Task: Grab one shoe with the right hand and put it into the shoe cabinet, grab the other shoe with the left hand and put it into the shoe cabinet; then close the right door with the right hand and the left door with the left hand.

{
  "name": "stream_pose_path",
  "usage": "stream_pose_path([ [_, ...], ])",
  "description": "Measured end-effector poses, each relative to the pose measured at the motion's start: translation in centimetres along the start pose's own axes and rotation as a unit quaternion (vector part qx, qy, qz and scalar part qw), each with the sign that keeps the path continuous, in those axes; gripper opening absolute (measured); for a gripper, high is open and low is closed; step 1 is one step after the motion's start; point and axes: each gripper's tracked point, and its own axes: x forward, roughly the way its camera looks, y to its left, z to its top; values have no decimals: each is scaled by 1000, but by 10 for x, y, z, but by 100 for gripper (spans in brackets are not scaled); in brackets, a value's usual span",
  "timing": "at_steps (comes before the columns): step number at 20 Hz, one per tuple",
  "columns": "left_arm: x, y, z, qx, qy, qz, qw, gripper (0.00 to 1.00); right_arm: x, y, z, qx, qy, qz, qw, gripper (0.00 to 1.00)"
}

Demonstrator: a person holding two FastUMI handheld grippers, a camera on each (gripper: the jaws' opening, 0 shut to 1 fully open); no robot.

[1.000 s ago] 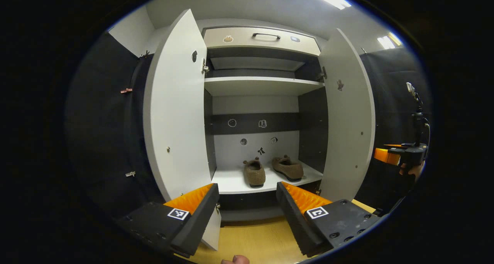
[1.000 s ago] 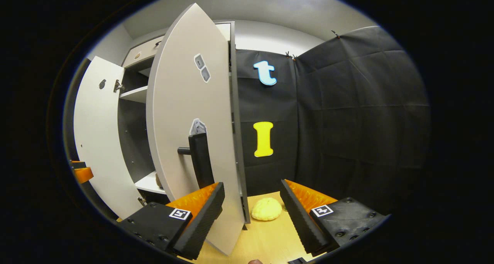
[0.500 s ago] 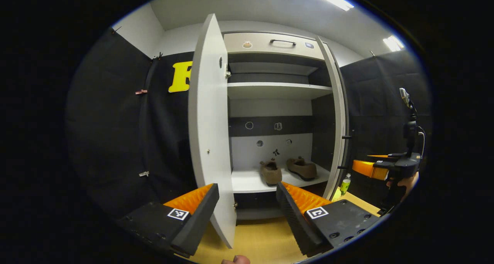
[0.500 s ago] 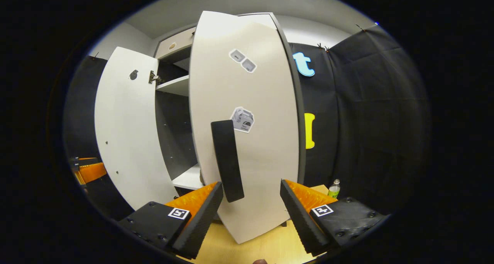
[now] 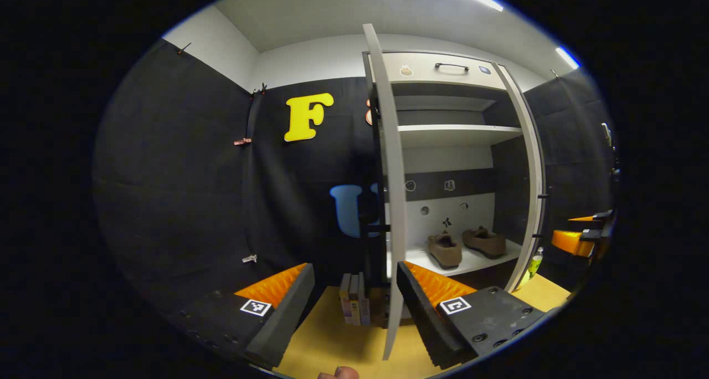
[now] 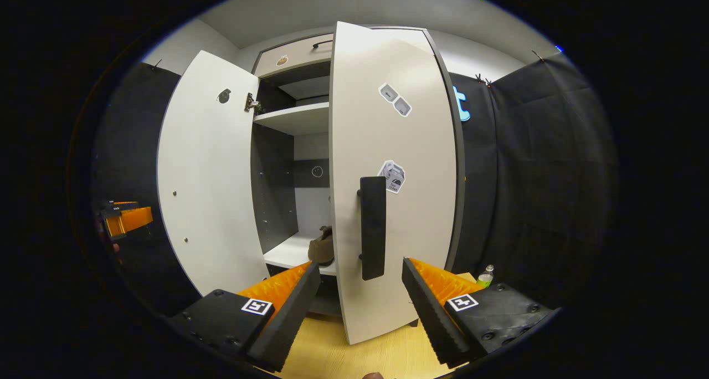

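Two brown shoes [image 5: 444, 250] [image 5: 483, 241] sit side by side on the bottom shelf of the white shoe cabinet [image 5: 454, 129]. The left door [image 5: 390, 201] stands open, edge-on between the fingers of my open left gripper [image 5: 354, 271]. The right door [image 5: 533, 190] is partly swung in. In the right gripper view that right door [image 6: 410, 146] faces me, its black handle [image 6: 372, 226] just beyond my open right gripper [image 6: 360, 268], not touched. One shoe [image 6: 321, 246] peeks past the door edge. The left door [image 6: 210, 174] hangs wide, and the left gripper [image 6: 124, 218] is beyond it.
Several books [image 5: 354, 307] stand on the wooden floor behind the left door. A small green bottle [image 5: 533, 264] [image 6: 485, 276] stands by the cabinet's right side. The right gripper [image 5: 576, 240] shows at the far right. A drawer with a handle [image 5: 451, 66] tops the cabinet.
The right door has swung partway toward shut, and the right gripper now faces its front. The left gripper has shifted left, so the left door turned from broadside to edge-on.
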Motion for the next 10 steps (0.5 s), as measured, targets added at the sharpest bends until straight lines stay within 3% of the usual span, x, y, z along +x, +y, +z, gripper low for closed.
stream_pose_path([
  [5,35,30,-9,4,4,20,1000,94,-12,-16,6,2,-5,-33,999,98],
  [10,62,28,-18,-11,9,6,1000,94,-26,-34,8,1,-4,-56,998,98],
])
